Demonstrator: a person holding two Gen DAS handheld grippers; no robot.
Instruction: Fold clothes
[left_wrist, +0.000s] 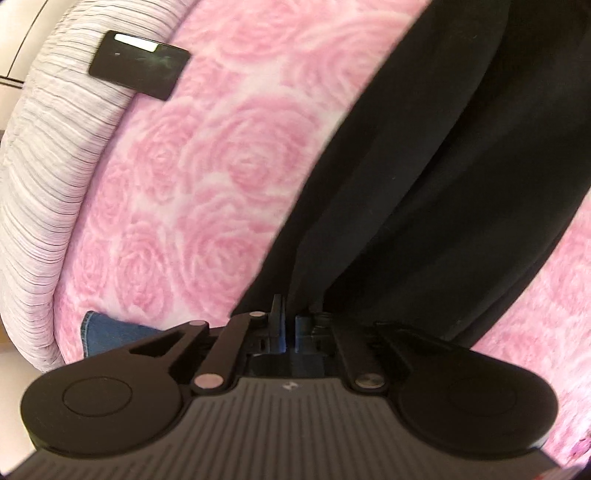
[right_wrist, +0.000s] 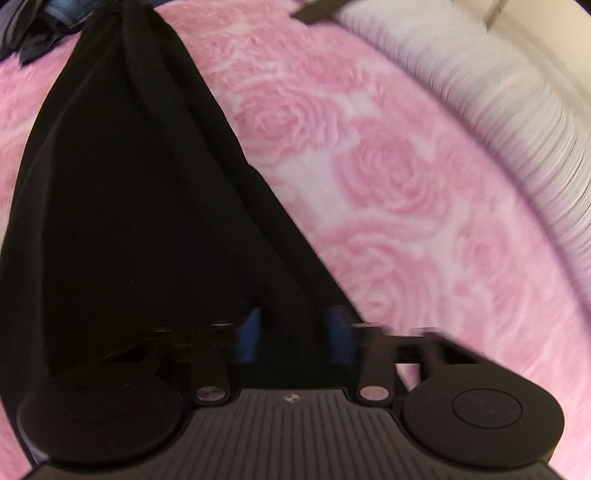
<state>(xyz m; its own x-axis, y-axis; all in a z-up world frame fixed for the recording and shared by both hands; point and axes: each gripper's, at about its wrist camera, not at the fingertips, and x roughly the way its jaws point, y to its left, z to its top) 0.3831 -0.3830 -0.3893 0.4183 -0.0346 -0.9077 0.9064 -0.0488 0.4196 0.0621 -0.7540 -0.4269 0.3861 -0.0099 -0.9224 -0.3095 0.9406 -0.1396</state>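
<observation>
A black garment (left_wrist: 443, 147) stretches across a pink rose-patterned blanket (left_wrist: 221, 166). In the left wrist view my left gripper (left_wrist: 288, 325) is shut, and a bunched edge of the black cloth rises out from between its fingers. In the right wrist view the same black garment (right_wrist: 129, 184) fans out from my right gripper (right_wrist: 295, 332) toward a gathered end at the top. Its blue pads (right_wrist: 251, 332) stand a little apart, with a thick fold of the cloth filling the gap. The picture is blurred around the right fingers.
A black phone (left_wrist: 140, 64) lies at the seam between the blanket and striped white bedding (left_wrist: 48, 184). Blue denim (left_wrist: 107, 332) shows at the blanket's lower left edge. More dark clothes and denim (right_wrist: 70, 9) lie beyond the garment's far end.
</observation>
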